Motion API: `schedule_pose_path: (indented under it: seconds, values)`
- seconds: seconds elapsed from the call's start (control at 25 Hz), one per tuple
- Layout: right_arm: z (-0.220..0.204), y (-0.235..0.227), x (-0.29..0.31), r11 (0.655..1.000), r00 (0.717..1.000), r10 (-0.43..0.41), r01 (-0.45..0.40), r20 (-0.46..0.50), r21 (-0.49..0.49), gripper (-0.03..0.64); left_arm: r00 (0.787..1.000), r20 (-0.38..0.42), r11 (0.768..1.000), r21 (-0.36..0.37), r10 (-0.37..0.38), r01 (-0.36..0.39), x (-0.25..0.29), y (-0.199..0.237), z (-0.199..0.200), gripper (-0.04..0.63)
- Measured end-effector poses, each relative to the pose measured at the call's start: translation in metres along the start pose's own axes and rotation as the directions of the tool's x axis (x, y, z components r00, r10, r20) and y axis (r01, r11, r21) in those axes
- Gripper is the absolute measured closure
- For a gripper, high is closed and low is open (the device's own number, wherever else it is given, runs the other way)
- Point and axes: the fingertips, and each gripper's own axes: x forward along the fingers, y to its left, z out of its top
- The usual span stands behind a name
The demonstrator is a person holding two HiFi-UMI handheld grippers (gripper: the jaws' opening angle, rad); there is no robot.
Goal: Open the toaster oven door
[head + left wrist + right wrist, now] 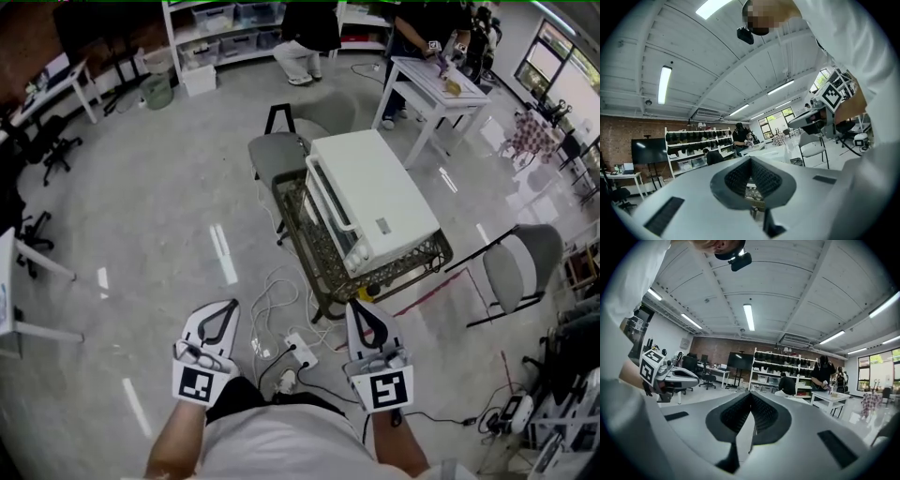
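1. Workshop floor [169,216]; a small table [305,234] at centre carries the toaster oven [375,202]
2. Door [333,220] appears shut: no part of the task is done
3. Left tongs [228,305] and right tongs [356,305] closed, empty, well apart from the oven; approach, grip and pull remain

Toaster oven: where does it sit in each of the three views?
Head view: toaster oven, centre, on the lattice stand.
Left gripper view: not made out, behind the left tongs.
Right gripper view: not made out, behind the right tongs.
Shared landmark: shelf rack along the far wall.
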Motion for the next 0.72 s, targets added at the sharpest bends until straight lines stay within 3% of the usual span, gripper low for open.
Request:
schedule_pose_path:
  seconds: [0.24,0.44,0.72]
  values:
    - [-0.015,-0.012,0.020,0.999,0.998,-0.046,0.046,-0.046,0.000,0.595,0.996,0.026,0.996,-0.011,-0.084,0.084,0.042,0.008,-0.012,0.580]
    - [-0.014,-0.011,0.057,0.992,0.988,-0.123,0.124,-0.098,-0.003,0.595,0.986,0.079,0.988,-0.021,-0.149,0.151,0.069,0.047,-0.015,0.579]
    - [-0.011,-0.015,0.114,0.988,0.979,-0.153,0.146,-0.138,-0.055,0.594,0.974,0.102,0.975,-0.066,-0.204,0.211,0.091,0.086,-0.031,0.579]
